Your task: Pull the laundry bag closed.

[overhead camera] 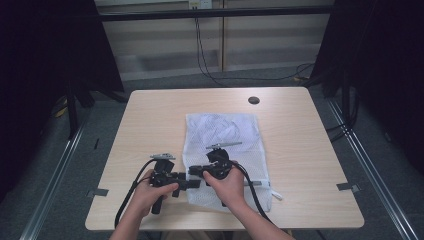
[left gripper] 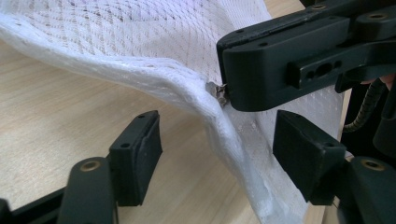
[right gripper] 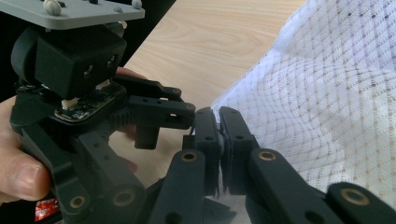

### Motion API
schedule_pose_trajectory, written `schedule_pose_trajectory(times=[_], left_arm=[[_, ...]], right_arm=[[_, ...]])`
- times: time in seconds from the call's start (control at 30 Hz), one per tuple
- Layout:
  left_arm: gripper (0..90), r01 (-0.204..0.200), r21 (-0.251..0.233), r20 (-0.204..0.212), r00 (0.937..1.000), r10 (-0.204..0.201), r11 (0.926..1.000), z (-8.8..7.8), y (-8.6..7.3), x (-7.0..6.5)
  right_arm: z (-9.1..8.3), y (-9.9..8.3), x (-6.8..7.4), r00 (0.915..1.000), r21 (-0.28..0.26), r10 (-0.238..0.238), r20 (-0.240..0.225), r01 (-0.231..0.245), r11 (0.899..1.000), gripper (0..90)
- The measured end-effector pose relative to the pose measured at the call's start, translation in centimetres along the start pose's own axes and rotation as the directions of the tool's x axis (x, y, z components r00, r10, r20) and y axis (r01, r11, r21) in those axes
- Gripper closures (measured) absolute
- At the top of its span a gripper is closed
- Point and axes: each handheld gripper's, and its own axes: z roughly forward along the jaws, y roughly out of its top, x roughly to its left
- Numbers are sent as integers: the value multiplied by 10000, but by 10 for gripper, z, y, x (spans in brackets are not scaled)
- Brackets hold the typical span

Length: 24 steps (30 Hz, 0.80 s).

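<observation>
A white mesh bag (overhead camera: pixel 220 132) lies flat on the middle of the wooden table (overhead camera: pixel 150 115). Both grippers meet at its near left corner. My right gripper (right gripper: pixel 218 122) is shut on the bag's edge; in the left gripper view its jaws (left gripper: pixel 280 60) pinch a small metal zipper pull (left gripper: pixel 217 91). My left gripper (left gripper: pixel 219 140) is open, its pads (left gripper: pixel 140 151) on either side of the raised bag hem (left gripper: pixel 224 126) and apart from it. In the high view the left gripper (overhead camera: pixel 186 184) points right and the right gripper (overhead camera: pixel 193 172) points left.
A small dark round hole (overhead camera: pixel 253 100) sits near the table's far edge. A white tab (overhead camera: pixel 276 195) sticks out at the bag's near right corner. Black cables (overhead camera: pixel 131 192) trail off the near edge. Dark curtains flank the table.
</observation>
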Motion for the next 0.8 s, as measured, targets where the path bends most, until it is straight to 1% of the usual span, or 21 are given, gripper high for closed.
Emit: schedule_pose_trajectory(times=[0.03, 0.07, 0.13, 0.17, 0.2, 0.27, 0.3, 0.37, 0.47, 0.53, 0.57, 0.6, 0.67, 0.73, 0.77, 0.8], left_arm=[[333, 74, -65, -37, 10000, -75, 10000, 1, 0, 0], [334, 110, 27, -21, 9999, -110, 9999, 1, 0, 0], [337, 289, 53, 159, 9995, -290, 9996, 2, 0, 1], [341, 394, 39, 173, 9991, -395, 9992, 2, 0, 1], [349, 391, 15, 190, 9991, -391, 9992, 2, 0, 1], [391, 495, -88, 252, 9985, -493, 9987, 3, 1, 1], [391, 573, -90, 288, 9980, -570, 9983, 3, 0, 0], [416, 437, -85, 299, 9986, -434, 9990, 4, 1, 1], [448, 487, -98, 358, 9982, -483, 9988, 5, 1, 2], [472, 669, -85, 442, 9968, -664, 9977, 6, 1, 1], [478, 664, -83, 448, 9968, -660, 9978, 6, 1, 2], [504, 675, -36, 472, 9966, -672, 9977, 6, 1, 2], [514, 686, -3, 477, 9965, -685, 9976, 7, 1, 2], [561, 790, 46, 599, 9951, -792, 9969, 7, 1, 3], [561, 896, -4, 579, 9943, -894, 9960, 7, 1, 2], [593, 919, 31, 624, 9938, -919, 9958, 7, 1, 3]], right_arm=[[0, 0, 0, 10000, -3, 5, -3, -5, 10000, 868], [0, 0, 0, 10000, 2, 3, 2, -3, 10000, 868], [0, 0, 0, 10000, 3, 12, 11, -12, 10000, 868], [0, 0, 0, 10000, 5, 19, -17, -19, 10000, 868], [0, 0, 0, 10000, 1, 21, -14, -21, 10000, 868], [1, 0, 1, 10000, 7, 39, -17, -39, 10000, 868], [1, 0, 1, 10000, 7, 39, -17, -39, 10000, 868], [1, 0, 1, 10000, -8, 23, -27, -23, 10000, 868], [1, 0, 1, 10000, -26, 21, -37, -22, 10000, 868], [1, 0, 1, 10000, -25, 46, -30, -46, 10000, 868], [0, 1, 1, 10000, -23, 59, -35, -59, 10000, 868], [0, 1, 0, 10000, -31, 61, -39, -61, 10000, 868], [0, 1, 0, 10000, -35, 80, -49, -80, 10000, 868], [1, 0, 1, 10000, -23, 58, -81, -58, 10000, 868], [1, 0, 1, 10000, -23, 58, -81, -58, 10000, 868], [2, 0, 1, 9999, -11, 77, -94, -77, 10000, 868]])
